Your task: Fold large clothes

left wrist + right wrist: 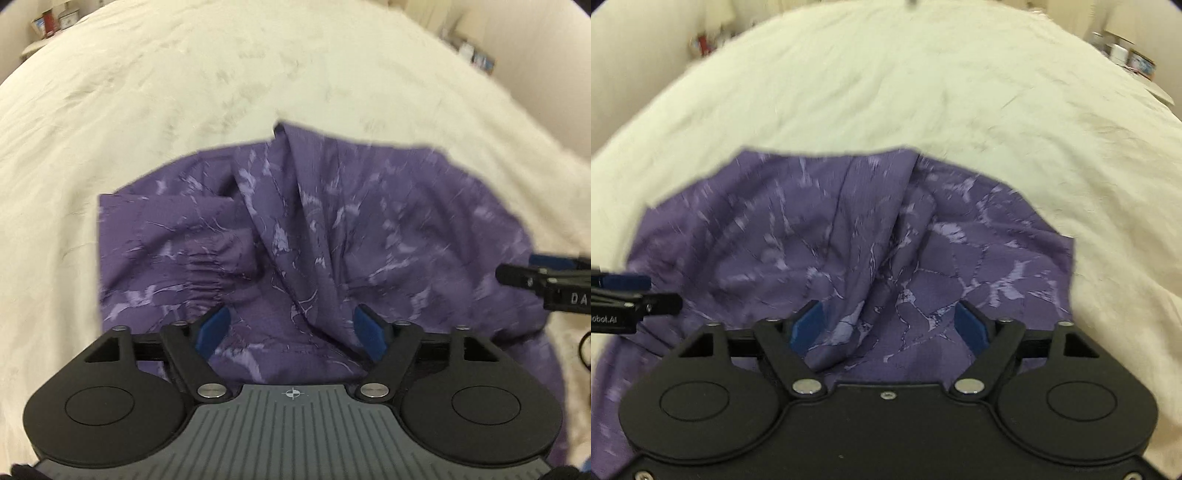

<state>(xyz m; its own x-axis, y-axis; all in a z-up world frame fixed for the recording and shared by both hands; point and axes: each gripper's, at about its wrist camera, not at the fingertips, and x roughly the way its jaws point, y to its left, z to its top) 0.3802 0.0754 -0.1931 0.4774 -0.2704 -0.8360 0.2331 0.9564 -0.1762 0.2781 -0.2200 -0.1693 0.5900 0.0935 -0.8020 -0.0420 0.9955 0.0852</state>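
Cream bed cover (258,74) fills both views, purple garment (332,221) bunched mid-frame. Gathered cuff (210,273) seen only in left view — shelf clutter (1126,55) upper right. Left gripper (291,334) and right gripper (890,328) — jaws spread wide, nothing gripped.

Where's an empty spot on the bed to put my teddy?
The cream bedspread is bare beyond the far edge of the purple garment, and along its left side. Nearer, it's crowded: the rumpled garment fills the middle, with the open left gripper and open right gripper over it.
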